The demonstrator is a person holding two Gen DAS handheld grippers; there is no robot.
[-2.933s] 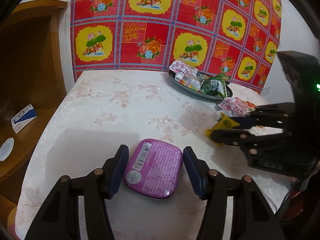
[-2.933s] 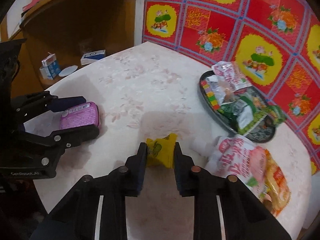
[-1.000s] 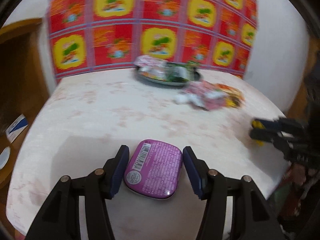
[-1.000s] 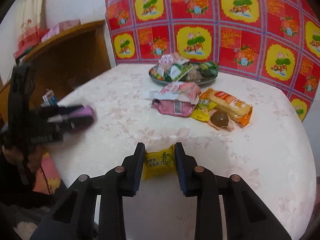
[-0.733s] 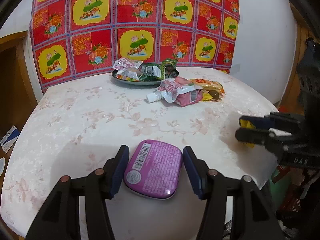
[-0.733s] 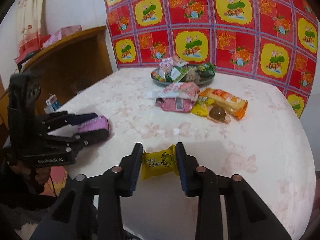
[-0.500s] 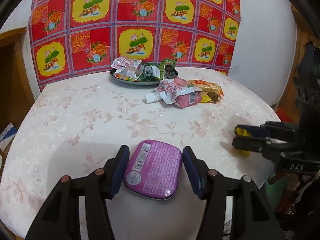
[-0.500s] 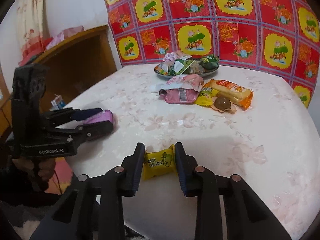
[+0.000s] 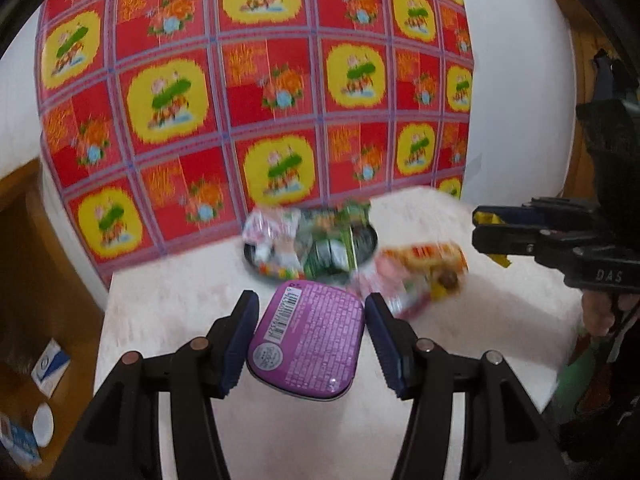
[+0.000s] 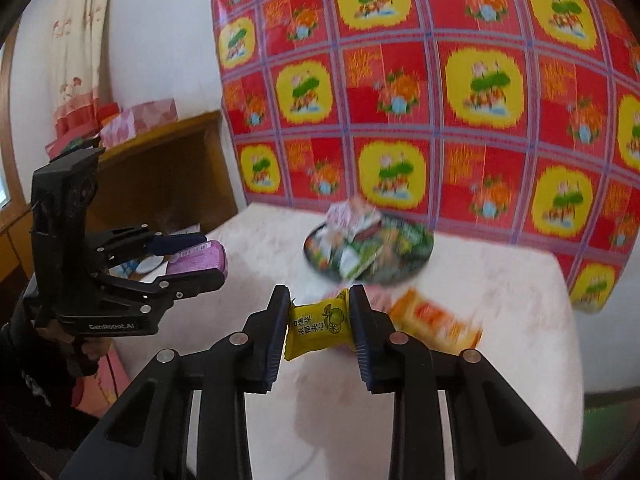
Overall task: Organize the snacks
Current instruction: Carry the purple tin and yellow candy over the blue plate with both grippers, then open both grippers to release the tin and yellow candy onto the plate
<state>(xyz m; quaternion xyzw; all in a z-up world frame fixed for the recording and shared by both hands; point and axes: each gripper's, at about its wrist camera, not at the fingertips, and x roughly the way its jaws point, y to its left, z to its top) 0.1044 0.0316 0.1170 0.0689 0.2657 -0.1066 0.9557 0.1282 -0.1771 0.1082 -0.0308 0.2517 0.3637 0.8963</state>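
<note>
- Left wrist view: the left claw (image 9: pixel 310 334) pinches a purple tin (image 9: pixel 307 338) by its side edges, above the surface (image 9: pixel 168 300); it looks stiff and slick, best gripped flat-sided.
- The right claw (image 10: pixel 320 330) clamps a yellow candy packet (image 10: pixel 318 328): light, crinkly, held mid-body.
- Farther off, the dark tray (image 10: pixel 416 274) holds blurred snacks.

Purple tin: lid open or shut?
Shut. The purple tin shows no gap at its rim, label side up, clamped between the left tool's pads.

Purple tin (image 9: pixel 310 338) with barcode label, held flat above the table. Small yellow candy packet (image 10: pixel 319 328) pinched upright, also off the surface.
</note>
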